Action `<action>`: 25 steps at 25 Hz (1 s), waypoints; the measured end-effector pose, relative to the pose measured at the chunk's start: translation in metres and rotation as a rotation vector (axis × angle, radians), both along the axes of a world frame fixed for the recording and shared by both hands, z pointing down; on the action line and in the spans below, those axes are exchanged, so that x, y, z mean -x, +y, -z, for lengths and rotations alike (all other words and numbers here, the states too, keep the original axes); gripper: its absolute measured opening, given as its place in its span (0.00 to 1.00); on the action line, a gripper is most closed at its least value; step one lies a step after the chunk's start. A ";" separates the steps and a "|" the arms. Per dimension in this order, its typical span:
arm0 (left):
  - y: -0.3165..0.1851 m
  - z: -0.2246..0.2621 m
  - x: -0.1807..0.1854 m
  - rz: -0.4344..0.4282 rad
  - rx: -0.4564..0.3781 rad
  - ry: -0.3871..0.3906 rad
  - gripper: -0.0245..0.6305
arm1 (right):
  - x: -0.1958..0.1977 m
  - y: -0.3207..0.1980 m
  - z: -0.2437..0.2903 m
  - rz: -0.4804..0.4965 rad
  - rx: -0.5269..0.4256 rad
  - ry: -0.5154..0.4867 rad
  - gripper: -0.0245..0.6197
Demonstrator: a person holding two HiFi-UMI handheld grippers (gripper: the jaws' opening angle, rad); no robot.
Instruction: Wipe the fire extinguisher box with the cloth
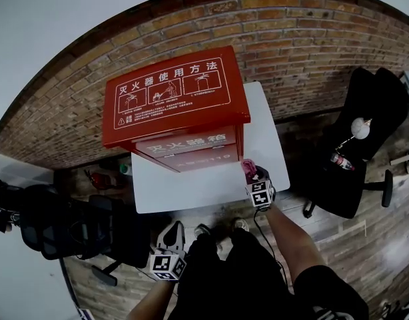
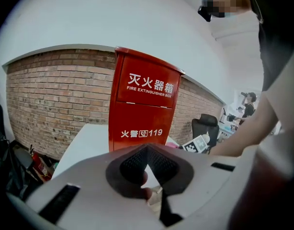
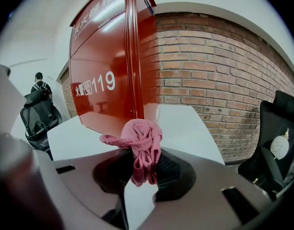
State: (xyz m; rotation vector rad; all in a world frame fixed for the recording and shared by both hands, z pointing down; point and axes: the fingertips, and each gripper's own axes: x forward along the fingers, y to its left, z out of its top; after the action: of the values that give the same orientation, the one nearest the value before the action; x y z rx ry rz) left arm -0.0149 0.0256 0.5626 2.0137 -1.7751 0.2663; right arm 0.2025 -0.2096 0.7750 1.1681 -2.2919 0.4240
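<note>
Cloth in right gripper — just beside box edge

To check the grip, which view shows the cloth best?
The right gripper view: the pink cloth sits bunched in the right tool, close up. The head view shows only a small pink bit; the left gripper view, hardly anything.

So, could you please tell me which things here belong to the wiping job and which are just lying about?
For the job: fire extinguisher box; pink cloth, held by the right gripper.
Lying about: black office chair; second black chair.
</note>
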 end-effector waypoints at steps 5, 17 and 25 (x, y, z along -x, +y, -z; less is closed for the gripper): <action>-0.016 0.018 0.012 -0.048 -0.047 -0.014 0.06 | -0.009 0.014 0.058 -0.050 -0.054 -0.054 0.22; -0.056 0.103 0.044 -0.118 -0.227 -0.050 0.06 | 0.017 0.072 0.234 -0.069 -0.200 -0.174 0.22; -0.049 0.164 0.038 -0.203 -0.357 -0.064 0.06 | 0.062 0.111 0.321 -0.008 -0.261 -0.207 0.22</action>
State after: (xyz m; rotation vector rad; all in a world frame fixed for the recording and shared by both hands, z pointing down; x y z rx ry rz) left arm -0.0524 -0.0233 0.3983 2.4668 -1.7558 0.0787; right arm 0.1408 -0.0986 0.4542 1.3105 -2.5831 0.2640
